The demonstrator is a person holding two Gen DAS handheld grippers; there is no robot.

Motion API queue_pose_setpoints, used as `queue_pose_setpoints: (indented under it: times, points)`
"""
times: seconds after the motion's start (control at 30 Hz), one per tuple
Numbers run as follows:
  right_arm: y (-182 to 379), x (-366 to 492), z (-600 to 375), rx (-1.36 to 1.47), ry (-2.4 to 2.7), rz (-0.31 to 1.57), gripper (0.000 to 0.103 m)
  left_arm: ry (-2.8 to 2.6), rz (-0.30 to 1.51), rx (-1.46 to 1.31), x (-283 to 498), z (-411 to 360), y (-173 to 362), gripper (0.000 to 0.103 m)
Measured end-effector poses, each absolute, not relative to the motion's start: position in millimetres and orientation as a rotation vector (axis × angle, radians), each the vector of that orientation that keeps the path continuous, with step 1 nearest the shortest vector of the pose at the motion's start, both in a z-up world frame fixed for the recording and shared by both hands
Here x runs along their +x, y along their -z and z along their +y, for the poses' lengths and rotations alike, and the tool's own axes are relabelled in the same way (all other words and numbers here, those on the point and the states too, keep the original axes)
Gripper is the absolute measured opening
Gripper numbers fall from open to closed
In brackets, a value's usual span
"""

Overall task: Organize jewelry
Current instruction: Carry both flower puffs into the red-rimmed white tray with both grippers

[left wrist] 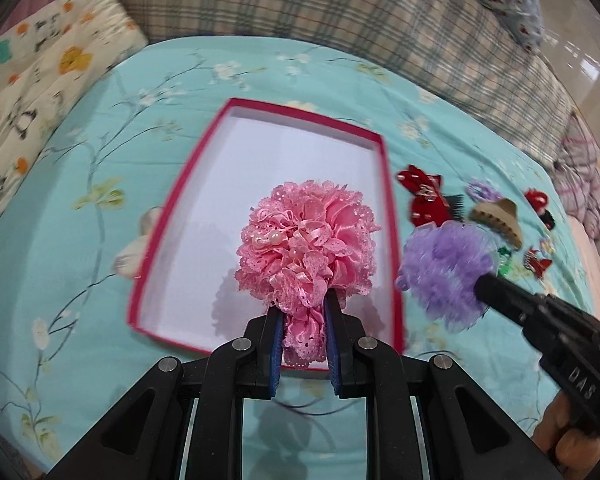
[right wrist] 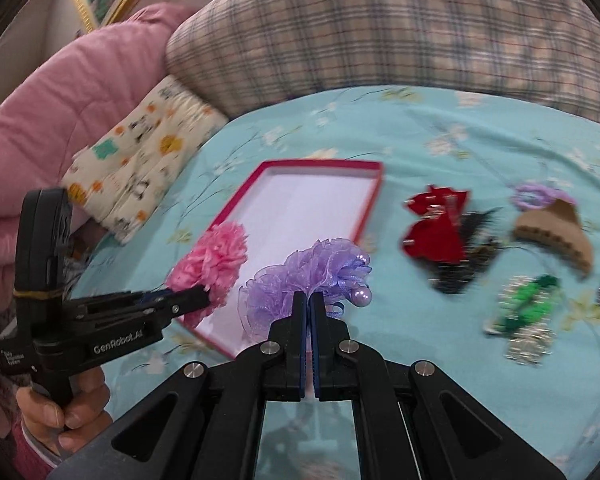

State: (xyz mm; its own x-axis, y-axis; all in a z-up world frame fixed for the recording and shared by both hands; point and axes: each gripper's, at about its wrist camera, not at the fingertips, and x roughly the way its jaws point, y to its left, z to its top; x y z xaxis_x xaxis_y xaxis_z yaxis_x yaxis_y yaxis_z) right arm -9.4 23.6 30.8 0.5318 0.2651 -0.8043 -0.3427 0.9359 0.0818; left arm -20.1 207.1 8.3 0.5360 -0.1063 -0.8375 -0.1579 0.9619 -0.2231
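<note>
Left gripper [left wrist: 303,320] clamped on pink lace scrunchie [left wrist: 306,244], held over near end of red-rimmed box [left wrist: 260,106]. Right gripper [right wrist: 309,304] pinches purple scrunchie [right wrist: 306,276], just right of box's right rim. Left is nearer the drop.

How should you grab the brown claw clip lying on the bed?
Probably come from above and pinch the brown claw clip across its smooth, humped back. It lies teeth-down toward the bedsheet, and the comb teeth would slip or snag. Both grippers are full right now.
</note>
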Motion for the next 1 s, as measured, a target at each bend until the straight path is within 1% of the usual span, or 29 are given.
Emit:
queue_pose_setpoints:
  times: [0.3,0.63,0.8,0.93,1.0]
  points:
    - [10.9,-0.1,66.9,-0.127,-0.429,1.030,0.001,-0.086,1.053,-0.334,-19.0,234.2,11.5,0.017]
    - [52.4,8.5,70.0,-0.157,-0.397,1.146,0.001,-0.100,1.117,-0.338,0.9,239.7,37.2,0.018]
    - [59.7,12.2,51.2,-0.167,-0.335,1.178,0.001,-0.078,1.134,-0.339,6.5,234.7,42.5,0.019]
    - [54.6,15.3,38.1,-0.183,-0.285,1.174,0.001,-0.059,1.149,-0.329,11.0,231.9,52.0,0.025]
    - [52.8,16.8,34.3,-0.147,-0.299,1.188,0.001,-0.063,1.149,-0.321,12.7,231.3,52.6,0.025]
